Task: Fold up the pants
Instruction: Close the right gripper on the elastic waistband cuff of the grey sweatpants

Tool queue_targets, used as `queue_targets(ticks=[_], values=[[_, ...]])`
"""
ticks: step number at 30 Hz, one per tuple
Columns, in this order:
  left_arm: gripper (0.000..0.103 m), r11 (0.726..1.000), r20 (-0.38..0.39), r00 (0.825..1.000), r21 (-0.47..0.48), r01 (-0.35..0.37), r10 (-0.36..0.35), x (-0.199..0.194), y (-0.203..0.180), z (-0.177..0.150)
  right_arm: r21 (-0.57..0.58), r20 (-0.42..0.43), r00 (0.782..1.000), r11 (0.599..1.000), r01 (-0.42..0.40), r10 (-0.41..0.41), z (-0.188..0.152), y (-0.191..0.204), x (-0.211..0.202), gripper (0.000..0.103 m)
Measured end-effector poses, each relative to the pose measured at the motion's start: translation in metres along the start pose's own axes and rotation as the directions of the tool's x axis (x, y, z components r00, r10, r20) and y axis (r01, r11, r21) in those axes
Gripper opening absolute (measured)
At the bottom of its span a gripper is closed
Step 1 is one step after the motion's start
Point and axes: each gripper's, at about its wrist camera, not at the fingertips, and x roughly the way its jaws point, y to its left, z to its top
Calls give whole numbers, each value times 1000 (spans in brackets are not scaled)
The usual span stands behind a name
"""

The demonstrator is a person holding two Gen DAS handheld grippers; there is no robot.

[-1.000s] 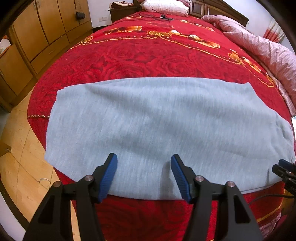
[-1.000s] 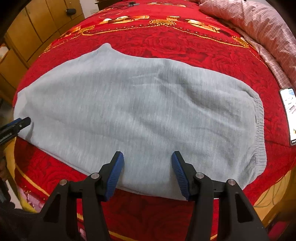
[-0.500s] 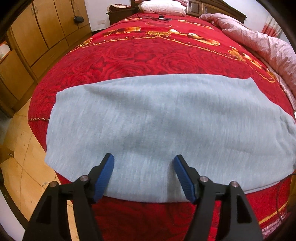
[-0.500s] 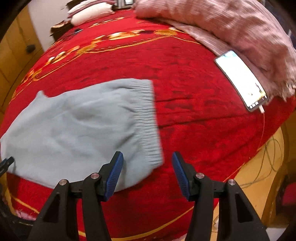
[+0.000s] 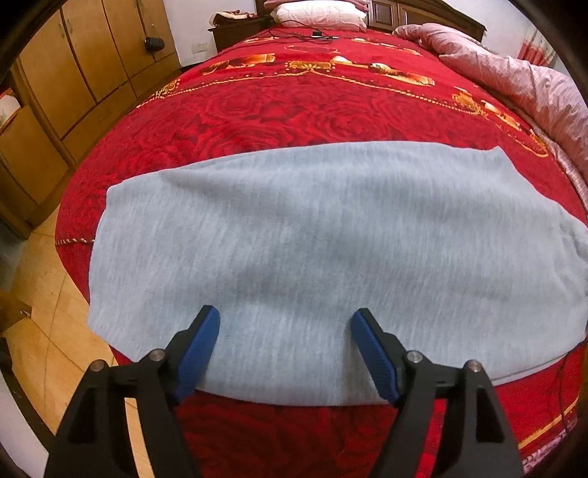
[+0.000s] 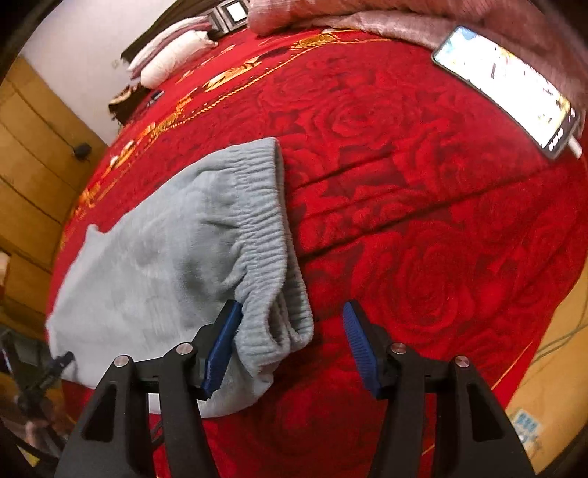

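Pants (image 6: 176,264) waistband between right fingers (image 6: 224,345)

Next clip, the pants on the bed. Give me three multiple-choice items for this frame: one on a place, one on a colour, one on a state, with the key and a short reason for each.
1. Where does the phone lie?
A. on the red bedspread, near the pink quilt
B. on the pants
C. on the floor

2. What colour are the pants?
A. black
B. light grey
C. red

3. How do the jaws of the right hand-held gripper stand?
A. shut on the waistband
B. shut on nothing
C. open, the waistband's near corner between them

Key: 1 A, it rests on the bedspread beside the quilt. 2 B, grey cloth against red. 3 C, both blue pads stand well apart.
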Motion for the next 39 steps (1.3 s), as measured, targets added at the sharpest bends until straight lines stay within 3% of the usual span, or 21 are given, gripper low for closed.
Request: queue_targets(ticks=[6,16,17,19,21,24,26,30,35,37,39], values=[[79,1000,1,1000,-3,5,-5,0,1,0,24,18,993,993,-116,116,-6,0,-12,58],[82,1000,7,1000,3,1,-1,1,-1,-1,41,43,987,987,-154,152,-8,-4,5,59],[82,1000,8,1000,4,-1,1,1,-2,-1,38,48,988,988,-151,149,-8,-4,3,57],[82,1000,7,1000,10,-4,4,1,-2,-1,25,72,986,988,-154,152,-9,-2,-5,30],[82,1000,6,1000,8,1,-1,1,-2,-1,23,105,981,985,-169,165,-8,-1,-16,21],[82,1000,5,1000,-4,15,-15,1,1,0,1,168,955,969,-248,244,-7,4,-36,21],[82,1000,5,1000,-8,19,-19,1,1,0,-15,171,951,965,-260,259,-4,10,-39,21],[82,1000,6,1000,4,9,-9,2,-1,0,-25,143,973,983,-181,183,-2,18,-28,22],[82,1000,6,1000,2,10,-10,2,-1,0,-19,132,982,991,-134,136,-1,21,-22,23],[82,1000,7,1000,2,7,-7,2,-2,-1,10,102,989,994,-107,105,-2,14,-9,31],[83,1000,7,1000,5,5,-5,2,-2,-1,55,98,988,990,-127,121,-4,5,1,33]])
